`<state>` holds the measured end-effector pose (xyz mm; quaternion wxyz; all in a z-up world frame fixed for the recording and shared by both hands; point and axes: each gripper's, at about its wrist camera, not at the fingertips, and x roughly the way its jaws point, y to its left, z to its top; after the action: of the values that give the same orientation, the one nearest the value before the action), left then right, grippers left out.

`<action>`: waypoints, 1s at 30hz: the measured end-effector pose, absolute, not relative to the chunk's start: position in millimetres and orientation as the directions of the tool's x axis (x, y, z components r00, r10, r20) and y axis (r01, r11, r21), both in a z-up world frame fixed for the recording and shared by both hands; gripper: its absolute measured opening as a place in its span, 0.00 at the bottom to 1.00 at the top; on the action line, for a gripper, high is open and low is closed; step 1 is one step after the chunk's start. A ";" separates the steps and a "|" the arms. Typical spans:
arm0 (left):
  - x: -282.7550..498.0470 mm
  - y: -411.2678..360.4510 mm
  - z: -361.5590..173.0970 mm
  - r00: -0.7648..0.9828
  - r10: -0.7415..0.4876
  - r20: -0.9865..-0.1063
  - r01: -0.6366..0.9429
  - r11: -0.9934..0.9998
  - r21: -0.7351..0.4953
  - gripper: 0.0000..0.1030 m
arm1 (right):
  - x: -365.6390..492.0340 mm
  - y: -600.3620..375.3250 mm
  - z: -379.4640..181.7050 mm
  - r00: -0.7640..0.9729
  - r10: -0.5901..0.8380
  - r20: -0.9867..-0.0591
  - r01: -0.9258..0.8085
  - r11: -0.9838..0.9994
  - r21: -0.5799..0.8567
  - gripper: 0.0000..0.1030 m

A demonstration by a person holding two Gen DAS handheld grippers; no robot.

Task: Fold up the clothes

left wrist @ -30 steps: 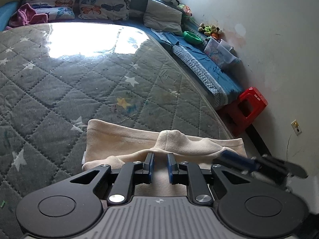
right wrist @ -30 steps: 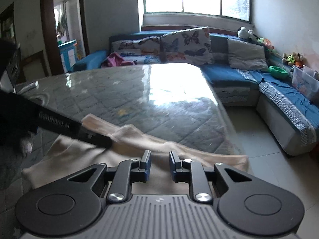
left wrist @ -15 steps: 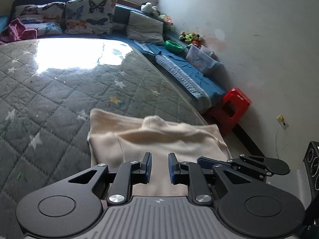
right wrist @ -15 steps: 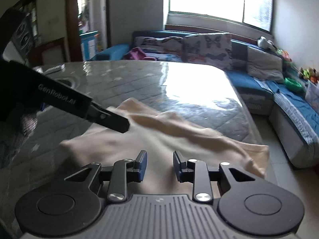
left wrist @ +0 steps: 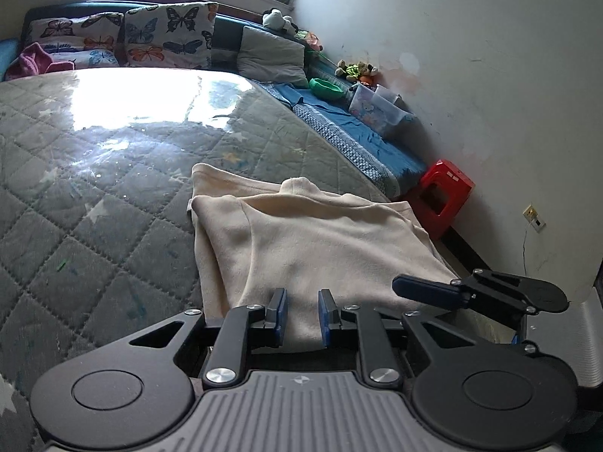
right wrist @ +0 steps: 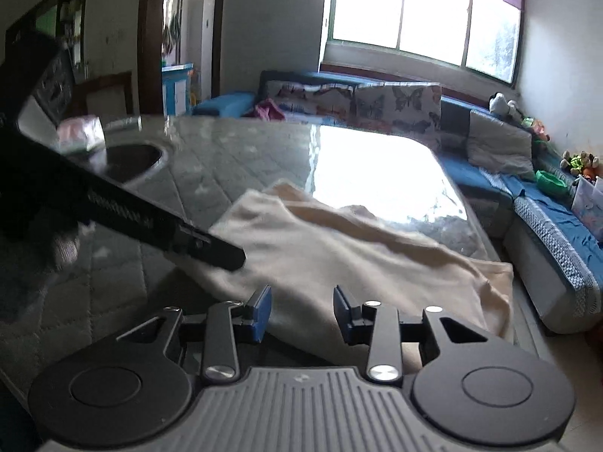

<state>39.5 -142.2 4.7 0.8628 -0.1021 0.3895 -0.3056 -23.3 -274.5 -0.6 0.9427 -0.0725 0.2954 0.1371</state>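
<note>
Quilted grey star-print mattress (left wrist: 113, 196) under a glossy clear cover, window glare across its far half. Beyond and along the right wall, a blue corner sofa (left wrist: 377, 150).

On the mattress's near right corner, a cream garment (left wrist: 320, 237), laid flat with one layer folded over another, collar toward the sofa, near hem at the mattress edge and right under both tools.

On the sofa back, two butterfly-print cushions (left wrist: 169, 34) and a plain grey cushion (left wrist: 271, 54); a crumpled pink cloth (left wrist: 34, 60) at the far left end. On the floor by the wall, a red plastic stool (left wrist: 444, 192).

Left gripper (left wrist: 301, 303) low over the hem, blue pads only narrowly apart, cream fabric filling the gap; cannot tell whether pinched or merely lying beneath. Right gripper (right wrist: 301, 301) just beside it over the same hem, pads clearly spread wide, clamped on nothing, fabric showing below the opening.

On the sofa seat near the wall, a clear plastic bin (left wrist: 371, 113) packed with colourful small items, too blurred to name, and a second clear tub (left wrist: 390, 95) touching it behind. Just beside these, a green bowl (left wrist: 326, 88), inside not visible. Small plush toys (left wrist: 356, 69) against the wall behind the bowl.
</note>
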 end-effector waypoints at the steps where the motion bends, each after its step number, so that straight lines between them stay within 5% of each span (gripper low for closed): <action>1: 39.6 -140.9 4.4 0.511 -0.608 -0.608 0.442 0.792 -0.421 0.19 | -22.6 -274.2 -0.3 0.789 0.223 -0.572 -0.299 0.953 -0.041 0.35; 30: 40.5 -135.1 -0.4 0.505 -0.602 -0.619 0.422 0.798 -0.431 0.19 | -50.8 -361.7 -6.5 0.807 0.034 -0.590 0.032 0.994 0.101 0.31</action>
<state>40.5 -135.1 -0.4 0.8602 -0.1125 0.3984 -0.2976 -50.8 -361.7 -6.5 0.9490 0.0530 0.3109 0.0004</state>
